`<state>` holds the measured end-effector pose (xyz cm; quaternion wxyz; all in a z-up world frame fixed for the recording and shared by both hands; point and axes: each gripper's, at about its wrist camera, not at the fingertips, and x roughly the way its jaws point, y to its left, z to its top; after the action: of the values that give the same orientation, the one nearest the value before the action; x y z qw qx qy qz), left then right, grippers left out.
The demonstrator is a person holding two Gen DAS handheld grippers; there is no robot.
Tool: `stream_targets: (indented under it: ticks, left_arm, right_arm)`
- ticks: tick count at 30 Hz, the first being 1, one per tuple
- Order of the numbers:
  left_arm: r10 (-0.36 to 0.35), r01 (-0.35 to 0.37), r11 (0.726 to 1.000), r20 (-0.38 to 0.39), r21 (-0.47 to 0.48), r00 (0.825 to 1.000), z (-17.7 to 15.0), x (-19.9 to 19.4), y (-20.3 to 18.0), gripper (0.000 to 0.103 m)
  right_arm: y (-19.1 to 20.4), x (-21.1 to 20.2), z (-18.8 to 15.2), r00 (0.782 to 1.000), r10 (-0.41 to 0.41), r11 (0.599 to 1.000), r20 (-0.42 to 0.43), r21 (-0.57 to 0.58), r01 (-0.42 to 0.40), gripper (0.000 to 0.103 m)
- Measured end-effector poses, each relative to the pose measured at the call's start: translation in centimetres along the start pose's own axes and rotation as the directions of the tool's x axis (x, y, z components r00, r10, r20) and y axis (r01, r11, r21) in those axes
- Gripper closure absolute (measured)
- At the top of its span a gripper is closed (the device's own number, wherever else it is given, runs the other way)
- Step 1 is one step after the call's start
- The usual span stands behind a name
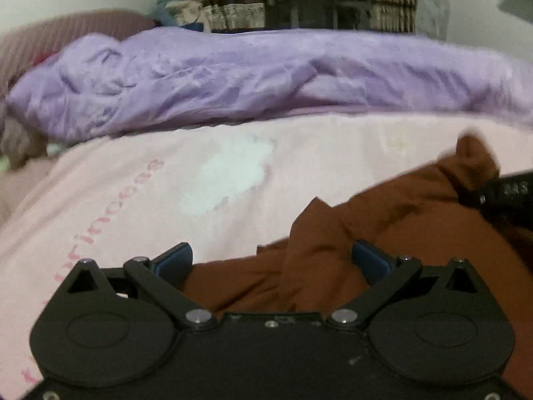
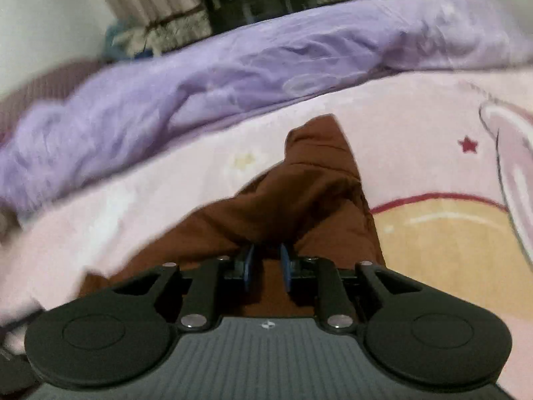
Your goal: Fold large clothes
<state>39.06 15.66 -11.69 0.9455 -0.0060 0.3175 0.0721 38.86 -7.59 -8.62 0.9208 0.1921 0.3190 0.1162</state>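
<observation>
The brown garment (image 2: pixel 299 193) lies rumpled on the pink blanket (image 2: pixel 416 126) of the bed, its long axis running straight ahead of the right gripper (image 2: pixel 266 266) toward the heaped purple quilt (image 2: pixel 233 76). That gripper has its jaws drawn close, seemingly pinching a fold of the cloth between its blue pads. The left gripper (image 1: pixel 271 260) hangs with jaws wide apart, the garment's near edge just ahead and to its right. The right hand looks nearer the bulk, so the left likely needs a corner.
</observation>
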Motion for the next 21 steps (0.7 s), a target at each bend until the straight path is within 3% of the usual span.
stream_targets:
  ticks: [2, 7, 13, 15, 17, 21]
  left_arm:
    - [-0.018, 0.018, 1.0, 0.01, -0.021, 1.0, 0.1, -0.3, 0.4, 0.0]
    - [0.016, -0.016, 1.0, 0.012, 0.021, 1.0, -0.2, -0.5, -0.9, 0.0]
    - [0.006, -0.006, 1.0, 0.004, 0.01, 1.0, 0.6, -0.2, -0.4, 0.0]
    - [0.012, -0.012, 1.0, 0.002, 0.009, 1.0, 1.3, -0.9, -0.2, 0.0]
    - [0.034, -0.034, 0.999, 0.022, 0.015, 0.999, 2.0, -3.1, 0.2, 0.0]
    - [0.036, -0.036, 0.999, 0.043, 0.003, 0.998, 2.8, -8.3, 1.2, 0.0]
  right_arm:
    - [-0.1, -0.2, -0.3, 1.0, 0.003, 1.0, 0.007, 0.0, -0.003, 0.081]
    - [0.0, -0.2, -0.7, 1.0, -0.005, 1.0, 0.011, -0.019, 0.005, 0.081]
    - [0.8, -0.3, 0.7, 1.0, -0.024, 0.998, -0.01, -0.056, 0.024, 0.079]
    - [1.5, -1.9, 1.3, 1.0, -0.014, 0.995, -0.012, -0.098, 0.013, 0.079]
    - [2.3, -5.3, 1.5, 0.999, 0.007, 0.988, 0.038, -0.157, -0.001, 0.078]
    - [3.5, -11.5, -0.3, 0.996, 0.03, 0.963, 0.081, -0.27, -0.007, 0.073]
